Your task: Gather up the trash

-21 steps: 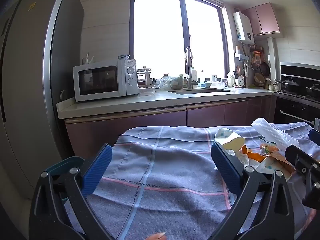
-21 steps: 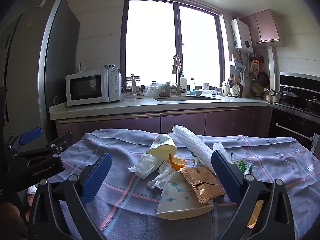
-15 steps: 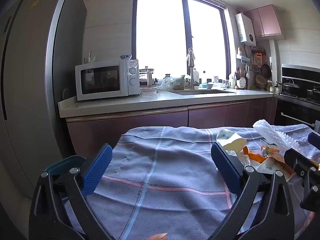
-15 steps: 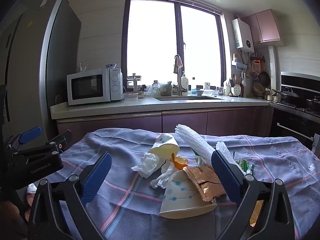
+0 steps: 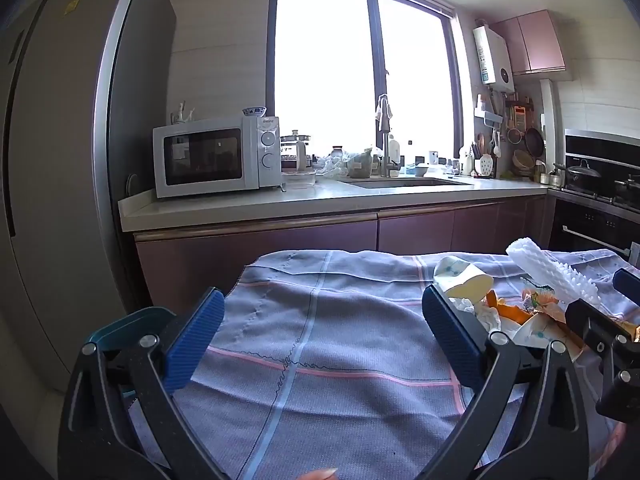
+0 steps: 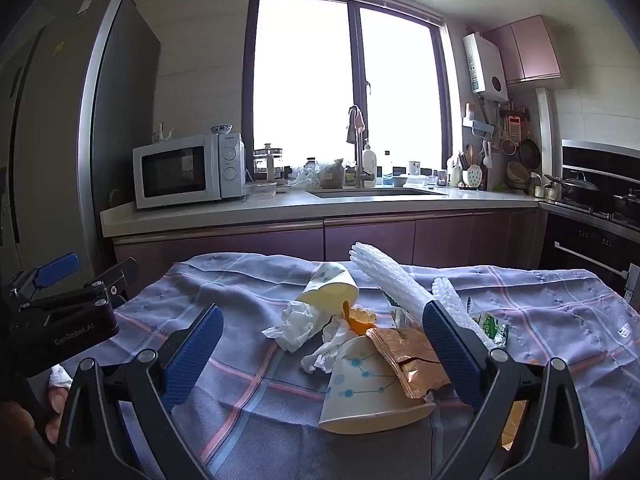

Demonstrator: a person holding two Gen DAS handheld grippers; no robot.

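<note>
A heap of trash lies on the checked cloth (image 6: 560, 320): a flattened paper cup (image 6: 360, 396), a second paper cup (image 6: 328, 288) on its side, crumpled tissues (image 6: 296, 326), orange peel (image 6: 358, 316), a gold wrapper (image 6: 408, 356), white foam netting (image 6: 388, 276) and a green sachet (image 6: 490, 326). My right gripper (image 6: 320, 352) is open, just in front of the heap. My left gripper (image 5: 320, 340) is open over bare cloth (image 5: 320, 320); the heap lies to its right, with a paper cup (image 5: 464, 280) and foam netting (image 5: 548, 272) showing.
A teal bin rim (image 5: 120, 324) shows below the table's left edge. Beyond the table stands a kitchen counter (image 6: 280, 208) with a microwave (image 6: 188, 170) and sink (image 6: 360, 192). A fridge (image 5: 48, 160) stands at left, an oven (image 6: 600, 240) at right.
Both views have shifted slightly; the heap sits a little nearer and more to the right of the right gripper's gap. Both grippers stay open.
</note>
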